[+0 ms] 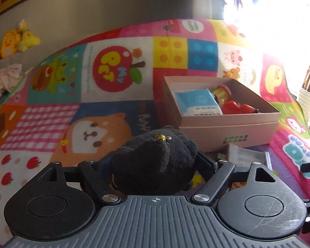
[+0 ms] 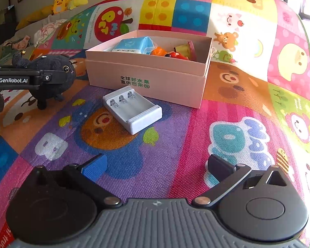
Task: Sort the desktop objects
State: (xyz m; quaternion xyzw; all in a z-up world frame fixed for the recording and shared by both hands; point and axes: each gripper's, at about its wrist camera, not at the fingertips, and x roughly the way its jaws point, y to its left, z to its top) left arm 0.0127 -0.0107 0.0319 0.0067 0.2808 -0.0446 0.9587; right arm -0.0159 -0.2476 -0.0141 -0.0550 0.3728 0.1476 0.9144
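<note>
A black plush toy (image 1: pixel 157 157) with a small gold bell sits between the fingers of my left gripper (image 1: pixel 155 161), and the pads press its sides. In the right wrist view the same plush toy (image 2: pixel 55 66) is at the left in the left gripper (image 2: pixel 31 78), its feet at the colourful play mat (image 2: pixel 175 124). My right gripper (image 2: pixel 157 167) hovers open over the mat with nothing between its fingers. A pink cardboard box (image 1: pixel 229 117) (image 2: pixel 146 62) holds a blue tissue pack (image 1: pixel 196 101) and red and yellow toys (image 1: pixel 235 105). A white battery charger (image 2: pixel 132 109) lies in front of the box.
Yellow plush toys (image 2: pixel 68 0) and crumpled cloths (image 2: pixel 47 31) lie on a sofa beyond the mat's far left edge. A white plant pot (image 1: pixel 308 101) stands at the right by a bright window. Framed pictures hang on the back wall.
</note>
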